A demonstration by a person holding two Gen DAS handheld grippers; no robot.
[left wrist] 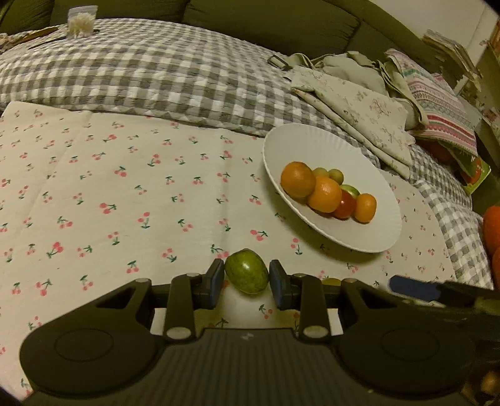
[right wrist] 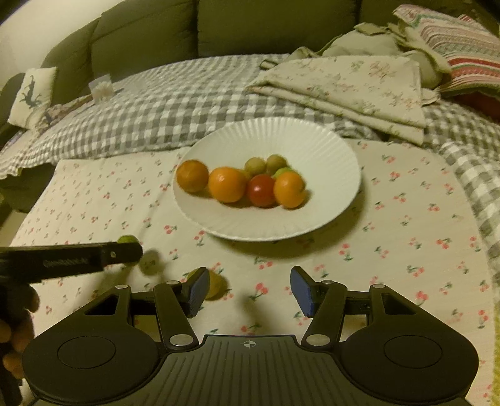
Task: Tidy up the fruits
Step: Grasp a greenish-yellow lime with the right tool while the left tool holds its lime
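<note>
My left gripper [left wrist: 247, 278] is shut on a green fruit [left wrist: 247, 271], held just above the cherry-print cloth [left wrist: 125, 193]. A white ribbed plate [left wrist: 315, 140] to its right holds oranges [left wrist: 297, 178], a red fruit [left wrist: 345, 206] and small green fruits. In the right wrist view my right gripper [right wrist: 250, 289] is open and empty, low over the cloth in front of the plate [right wrist: 281, 140]. A yellow-green fruit [right wrist: 215, 284] lies just outside its left finger. A pale small fruit [right wrist: 149, 262] lies further left. The left gripper [right wrist: 125, 252] shows at the left, holding the green fruit [right wrist: 127, 240].
A grey checked blanket [left wrist: 156, 71] covers the surface behind the cloth. Folded floral cloths [left wrist: 359, 103] and a striped cushion [left wrist: 443, 112] lie at the back right. A sofa back [right wrist: 250, 25] stands behind. A small white container [left wrist: 80, 22] sits far left.
</note>
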